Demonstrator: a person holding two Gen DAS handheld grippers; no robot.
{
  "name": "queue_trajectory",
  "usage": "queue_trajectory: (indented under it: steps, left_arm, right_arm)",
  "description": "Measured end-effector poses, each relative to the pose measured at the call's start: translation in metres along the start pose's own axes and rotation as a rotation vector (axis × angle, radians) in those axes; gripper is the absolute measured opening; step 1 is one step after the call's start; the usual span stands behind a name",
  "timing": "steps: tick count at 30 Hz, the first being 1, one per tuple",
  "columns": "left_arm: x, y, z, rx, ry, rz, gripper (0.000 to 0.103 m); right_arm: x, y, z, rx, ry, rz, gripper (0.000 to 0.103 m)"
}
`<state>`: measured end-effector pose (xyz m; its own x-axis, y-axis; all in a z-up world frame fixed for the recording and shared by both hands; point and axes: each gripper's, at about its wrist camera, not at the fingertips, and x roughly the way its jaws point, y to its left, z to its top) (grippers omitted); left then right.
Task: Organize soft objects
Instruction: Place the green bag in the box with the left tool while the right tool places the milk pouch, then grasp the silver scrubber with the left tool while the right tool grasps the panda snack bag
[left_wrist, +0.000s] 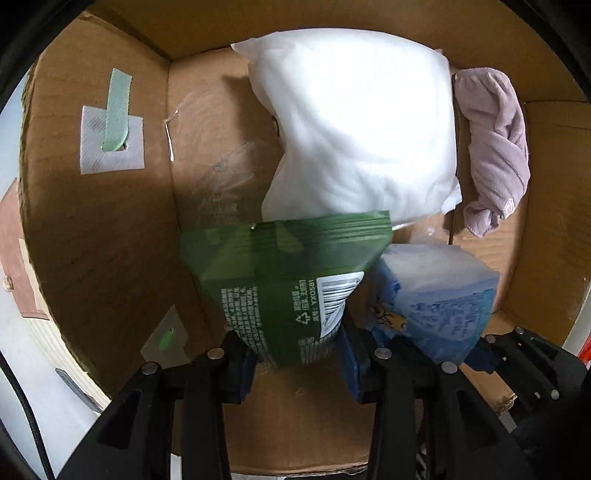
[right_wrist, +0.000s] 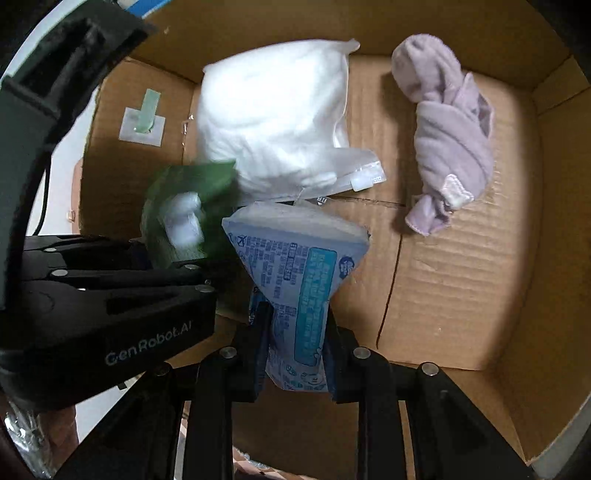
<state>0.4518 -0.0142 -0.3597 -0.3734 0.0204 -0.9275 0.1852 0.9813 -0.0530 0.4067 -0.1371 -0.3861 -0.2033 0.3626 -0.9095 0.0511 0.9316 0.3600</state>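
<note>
My left gripper (left_wrist: 295, 354) is shut on a green wipes pack (left_wrist: 288, 280) and holds it over the inside of a cardboard box (left_wrist: 103, 229). My right gripper (right_wrist: 295, 354) is shut on a blue wipes pack (right_wrist: 299, 280), just right of the green one. The blue pack also shows in the left wrist view (left_wrist: 436, 299), and the green pack, blurred, in the right wrist view (right_wrist: 184, 210). A white stuffed bag (right_wrist: 277, 122) and a twisted lilac cloth (right_wrist: 447, 147) lie on the box floor beyond both packs.
The box walls (right_wrist: 554, 221) rise on all sides. A white label with green tape (left_wrist: 114, 129) sticks to the left wall. Bare cardboard floor (right_wrist: 443, 295) lies on the right, below the lilac cloth. The left gripper's body (right_wrist: 110, 314) fills the right wrist view's left side.
</note>
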Motion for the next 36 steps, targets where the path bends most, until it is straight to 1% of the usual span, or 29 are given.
queue_trajectory:
  steps: [1,2,3,4,5,6,7,8,9,10,11,12,14,15,16,17,19,21,23,24,25,26,27,29,30,33,36]
  left_arm:
    - [0.001,0.000,-0.002,-0.003,0.003,-0.002,0.036]
    - [0.001,0.001,-0.004,-0.006,0.009,-0.004,0.036]
    - [-0.001,0.002,-0.005,-0.012,0.011,-0.011,0.037]
    - [-0.001,0.004,-0.006,-0.020,0.013,-0.020,0.038]
    - [-0.004,0.006,-0.009,-0.030,0.008,-0.036,0.042]
    - [-0.010,0.008,-0.010,-0.037,-0.002,-0.045,0.050]
    - [-0.015,0.009,-0.013,-0.045,-0.017,-0.052,0.054]
    - [-0.021,0.010,-0.017,-0.052,-0.036,-0.062,0.063]
    - [-0.028,0.010,-0.022,-0.058,-0.059,-0.068,0.071]
    - [-0.033,0.010,-0.025,-0.061,-0.074,-0.070,0.076]
    - [-0.041,0.010,-0.031,-0.066,-0.100,-0.072,0.083]
    - [-0.049,0.010,-0.038,-0.070,-0.126,-0.074,0.087]
    - [-0.062,0.008,-0.053,-0.075,-0.171,-0.072,0.091]
    - [-0.066,0.005,-0.059,-0.076,-0.189,-0.072,0.095]
    - [-0.074,0.003,-0.070,-0.076,-0.220,-0.072,0.097]
    - [-0.081,-0.001,-0.080,-0.074,-0.246,-0.068,0.099]
    - [-0.097,-0.006,-0.100,-0.073,-0.317,-0.052,0.099]
    - [-0.119,0.001,-0.096,-0.075,-0.366,-0.035,0.099]
    - [-0.132,-0.001,-0.114,-0.078,-0.412,-0.029,0.099]
    - [-0.141,-0.005,-0.113,-0.080,-0.421,-0.032,0.099]
    - [-0.142,-0.005,-0.121,-0.084,-0.432,-0.035,0.099]
    - [-0.147,-0.006,-0.122,-0.090,-0.446,-0.036,0.099]
    - [-0.149,-0.006,-0.116,-0.095,-0.457,-0.035,0.099]
    - [-0.153,-0.005,-0.134,-0.111,-0.494,-0.024,0.099]
    - [-0.152,-0.003,-0.135,-0.114,-0.507,-0.018,0.099]
    - [-0.153,-0.008,-0.164,-0.132,-0.559,0.022,0.099]
    - [-0.139,-0.010,-0.191,-0.151,-0.574,0.056,0.099]
  right_arm:
    - [0.002,0.000,0.001,0.000,0.006,-0.003,0.030]
    - [0.004,0.000,0.002,-0.003,0.009,-0.005,0.034]
    - [0.005,0.000,0.005,-0.003,0.010,-0.007,0.035]
    - [0.005,0.001,0.007,-0.005,0.014,-0.006,0.042]
    - [0.005,0.001,0.009,-0.007,0.019,-0.009,0.052]
    - [0.004,0.000,0.010,-0.007,0.018,-0.016,0.058]
    - [0.002,0.000,0.011,-0.010,0.013,-0.025,0.072]
    - [-0.001,0.000,0.012,-0.014,0.006,-0.033,0.077]
    - [-0.006,0.001,0.012,-0.017,-0.001,-0.043,0.077]
    - [-0.011,0.002,0.012,-0.016,-0.003,-0.049,0.078]
    - [-0.016,0.003,0.011,-0.015,-0.008,-0.055,0.083]
    - [-0.020,0.004,0.010,-0.016,-0.015,-0.059,0.086]
    - [-0.034,0.008,0.006,-0.022,-0.046,-0.083,0.095]
    - [-0.041,0.011,0.003,-0.028,-0.064,-0.096,0.097]
    - [-0.053,0.014,-0.003,-0.031,-0.088,-0.103,0.103]
    - [-0.065,0.016,-0.008,-0.031,-0.107,-0.104,0.103]
    - [-0.086,0.018,-0.022,-0.033,-0.156,-0.112,0.103]
    - [-0.104,0.019,-0.034,-0.030,-0.202,-0.133,0.103]
    - [-0.121,0.019,-0.043,-0.023,-0.249,-0.163,0.103]
    - [-0.126,0.018,-0.049,-0.017,-0.269,-0.172,0.103]
    - [-0.132,0.016,-0.054,-0.014,-0.289,-0.177,0.103]
    - [-0.137,0.016,-0.060,-0.014,-0.300,-0.180,0.103]
    - [-0.139,0.015,-0.066,-0.013,-0.307,-0.182,0.103]
    - [-0.146,0.014,-0.082,-0.017,-0.327,-0.186,0.103]
    - [-0.147,0.014,-0.089,-0.019,-0.332,-0.188,0.103]
    - [-0.156,0.012,-0.113,-0.042,-0.366,-0.194,0.103]
    - [-0.162,0.006,-0.143,-0.091,-0.411,-0.232,0.103]
